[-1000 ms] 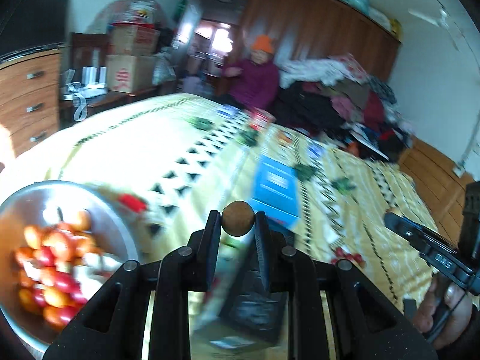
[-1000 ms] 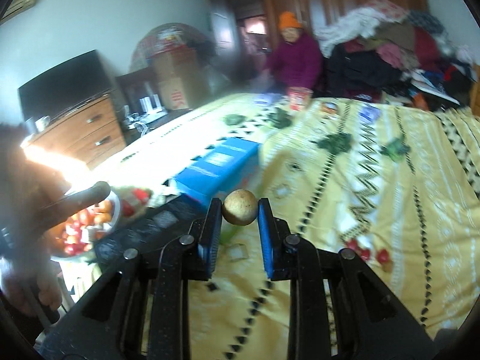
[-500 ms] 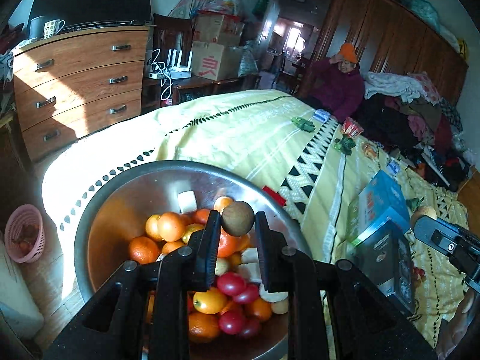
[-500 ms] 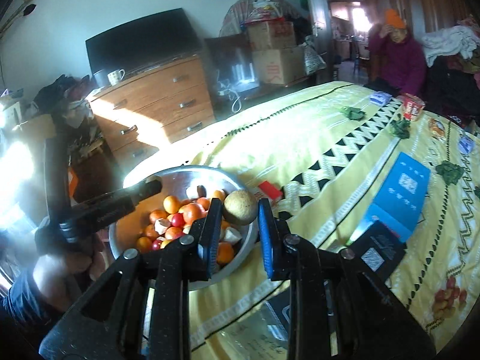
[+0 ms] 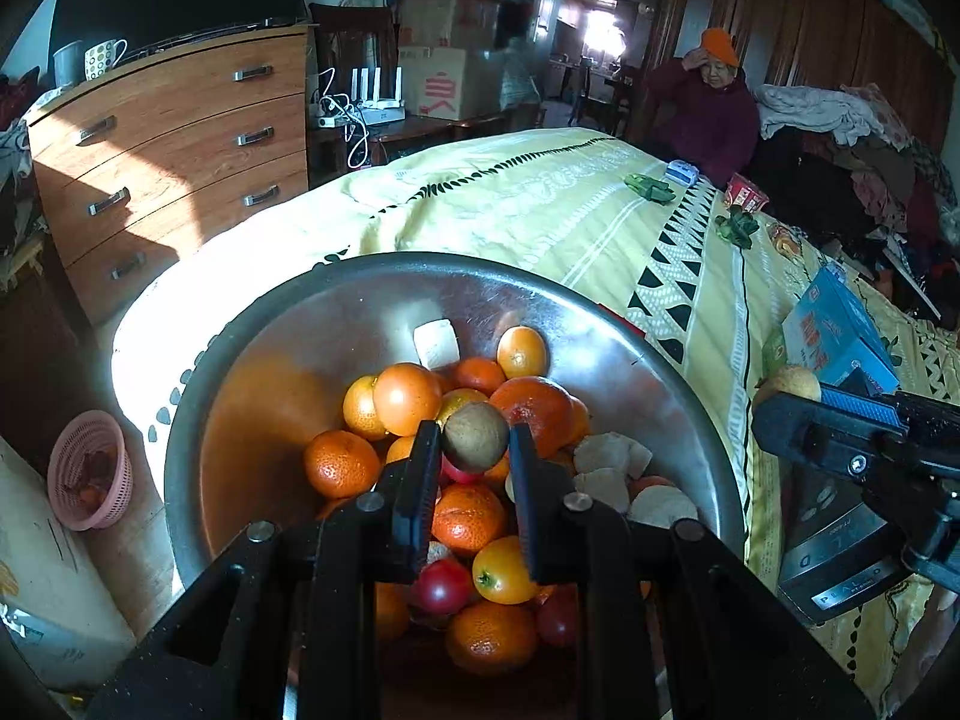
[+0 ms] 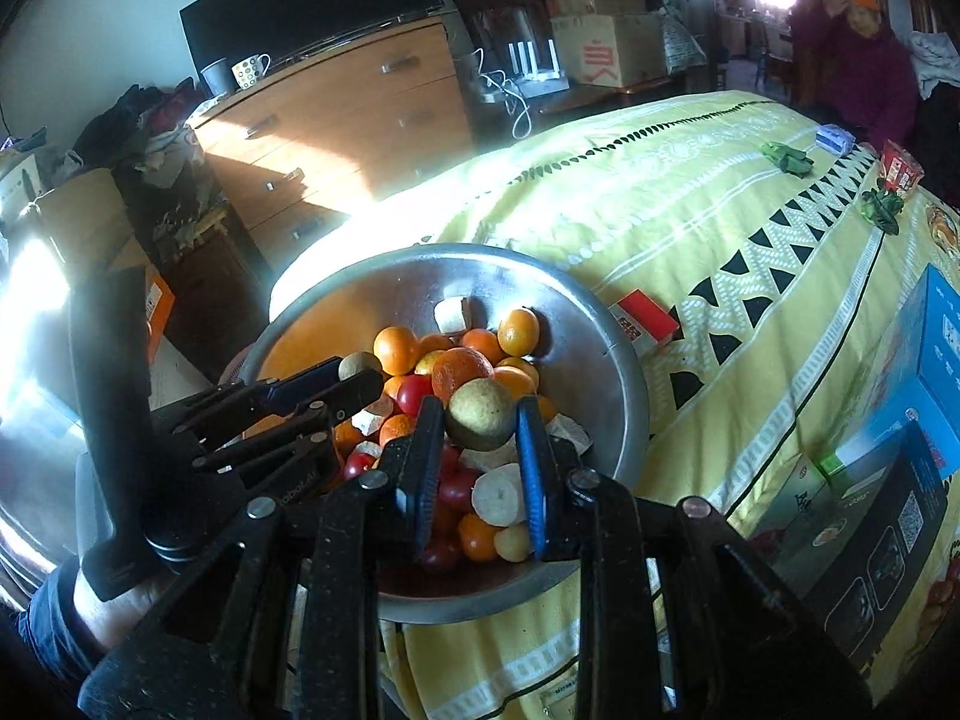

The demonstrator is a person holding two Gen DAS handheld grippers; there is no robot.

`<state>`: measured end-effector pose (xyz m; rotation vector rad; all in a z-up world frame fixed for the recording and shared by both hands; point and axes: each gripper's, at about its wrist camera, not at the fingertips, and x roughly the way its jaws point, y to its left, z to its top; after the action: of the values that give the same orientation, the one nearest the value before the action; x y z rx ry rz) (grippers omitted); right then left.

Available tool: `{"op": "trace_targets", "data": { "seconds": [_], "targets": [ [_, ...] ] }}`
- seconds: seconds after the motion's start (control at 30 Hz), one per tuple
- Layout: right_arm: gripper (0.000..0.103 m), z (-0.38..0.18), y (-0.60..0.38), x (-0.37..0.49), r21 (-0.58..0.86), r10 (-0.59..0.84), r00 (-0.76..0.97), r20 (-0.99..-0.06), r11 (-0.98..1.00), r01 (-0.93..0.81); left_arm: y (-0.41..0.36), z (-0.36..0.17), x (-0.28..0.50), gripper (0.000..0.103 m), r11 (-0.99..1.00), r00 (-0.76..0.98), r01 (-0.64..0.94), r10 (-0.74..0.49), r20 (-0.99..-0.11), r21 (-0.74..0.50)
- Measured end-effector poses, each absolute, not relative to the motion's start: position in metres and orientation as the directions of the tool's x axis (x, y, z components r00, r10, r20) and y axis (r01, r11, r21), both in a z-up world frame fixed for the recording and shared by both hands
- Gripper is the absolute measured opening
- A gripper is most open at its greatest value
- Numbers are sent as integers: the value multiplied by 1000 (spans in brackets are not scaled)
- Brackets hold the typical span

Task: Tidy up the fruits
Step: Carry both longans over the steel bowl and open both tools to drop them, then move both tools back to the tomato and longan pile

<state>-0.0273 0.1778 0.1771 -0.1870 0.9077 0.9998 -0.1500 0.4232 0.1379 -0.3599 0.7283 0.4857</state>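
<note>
A steel bowl [image 5: 252,372] [image 6: 606,360] sits at the near end of the yellow bedspread, full of oranges [image 5: 407,397], red tomatoes [image 5: 444,585] and white chunks [image 6: 498,495]. My left gripper [image 5: 471,453] is shut on a small brown round fruit [image 5: 475,437] and holds it over the bowl's pile. My right gripper [image 6: 477,420] is shut on a yellowish-brown round fruit [image 6: 480,414] just above the bowl. The left gripper also shows in the right wrist view [image 6: 360,373], and the right gripper shows at the right edge of the left wrist view [image 5: 786,402].
A blue box [image 5: 834,330] [image 6: 942,360], a dark box [image 6: 870,516] and a small red pack [image 6: 645,315] lie on the bedspread [image 5: 540,204] right of the bowl. A wooden dresser [image 5: 168,150] stands left. A pink basket [image 5: 90,474] sits on the floor. A person [image 5: 708,102] sits at the far end.
Both grippers swung left from the blue box area to the bowl, each still holding its fruit. They now sit lower and closer over the pile.
</note>
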Motion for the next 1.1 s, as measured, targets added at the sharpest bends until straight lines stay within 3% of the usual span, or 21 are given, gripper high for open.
{"op": "trace_targets", "data": {
  "seconds": [0.17, 0.23, 0.3, 0.37, 0.5, 0.63, 0.87, 1.1],
  "targets": [
    [25, 171, 190, -26, 253, 632, 211, -745, 561, -788, 428, 135, -149, 23, 825, 637, -547, 299, -711, -144],
    [25, 169, 192, -26, 258, 631, 206, -748, 561, -786, 429, 134, -150, 29, 822, 633, -551, 298, -715, -145],
    [25, 167, 194, -26, 253, 625, 207, -752, 565, -785, 430, 133, -152, 52, 814, 627, -563, 311, -714, -140],
    [28, 168, 193, -26, 255, 626, 210, -751, 569, -782, 430, 134, -153, 60, 808, 621, -576, 329, -712, -129],
    [45, 185, 180, -31, 243, 645, 265, -717, 587, -772, 427, 139, -158, 78, 790, 601, -607, 380, -703, -91],
    [53, 212, 158, -49, 239, 688, 310, -655, 579, -780, 418, 151, -164, 81, 774, 589, -632, 438, -679, -49],
    [74, 238, 98, -89, 206, 708, 415, -571, 613, -763, 373, 195, -172, 97, 791, 649, -612, 499, -574, -5],
    [82, 233, 29, -92, 241, 663, 487, -568, 700, -672, 317, 224, -159, 99, 841, 721, -541, 468, -512, 7]
  ]
}}
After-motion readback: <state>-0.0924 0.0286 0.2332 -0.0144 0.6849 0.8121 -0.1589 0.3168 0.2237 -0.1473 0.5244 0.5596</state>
